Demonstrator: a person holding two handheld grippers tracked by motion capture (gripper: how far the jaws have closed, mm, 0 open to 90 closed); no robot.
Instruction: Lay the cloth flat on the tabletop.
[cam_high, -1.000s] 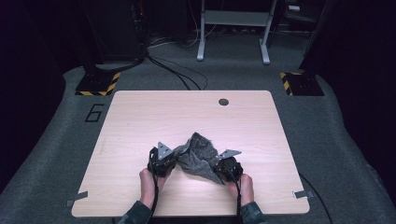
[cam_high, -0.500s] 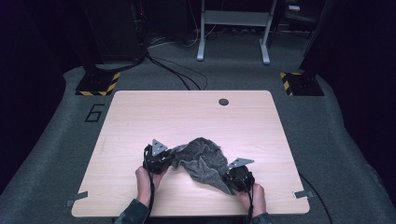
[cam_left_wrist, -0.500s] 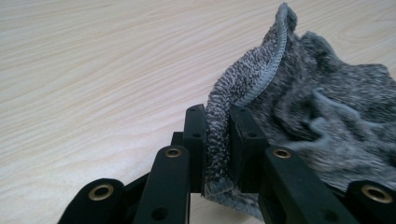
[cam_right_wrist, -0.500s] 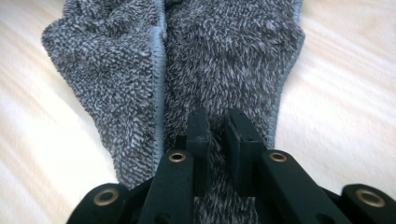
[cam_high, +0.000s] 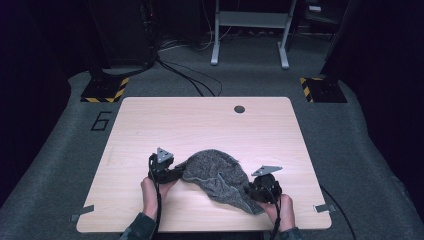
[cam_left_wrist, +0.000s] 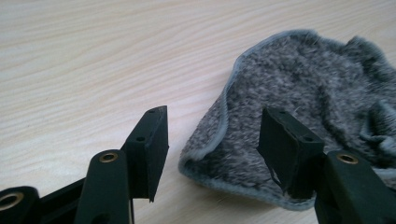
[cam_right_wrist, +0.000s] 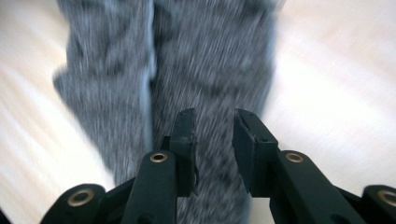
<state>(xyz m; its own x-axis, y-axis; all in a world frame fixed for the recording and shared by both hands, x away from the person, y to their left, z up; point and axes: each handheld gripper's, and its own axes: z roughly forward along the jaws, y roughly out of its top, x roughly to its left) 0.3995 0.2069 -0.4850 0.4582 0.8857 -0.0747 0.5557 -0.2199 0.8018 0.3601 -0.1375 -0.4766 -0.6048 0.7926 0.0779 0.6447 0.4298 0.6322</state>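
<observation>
High view | grey knit cloth (cam_high: 220, 176) spread on bench (cam_high: 200, 120) | left tool (cam_left_wrist: 212, 135) just opened, cloth edge released between jaws | right tool (cam_right_wrist: 214, 126) jaws just parting, slightly apart over cloth, nothing pinched | step judged: release after spreading | next: regrasp of an edge required.

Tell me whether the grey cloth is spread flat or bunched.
Mostly spread, not flat: the grey cloth lies stretched across the table, with ridges and a turned-over hemmed edge.

Bright overhead light on pale table (cam_high: 165, 120), dark surroundings, right gripper view motion-blurred, left sharp
</observation>
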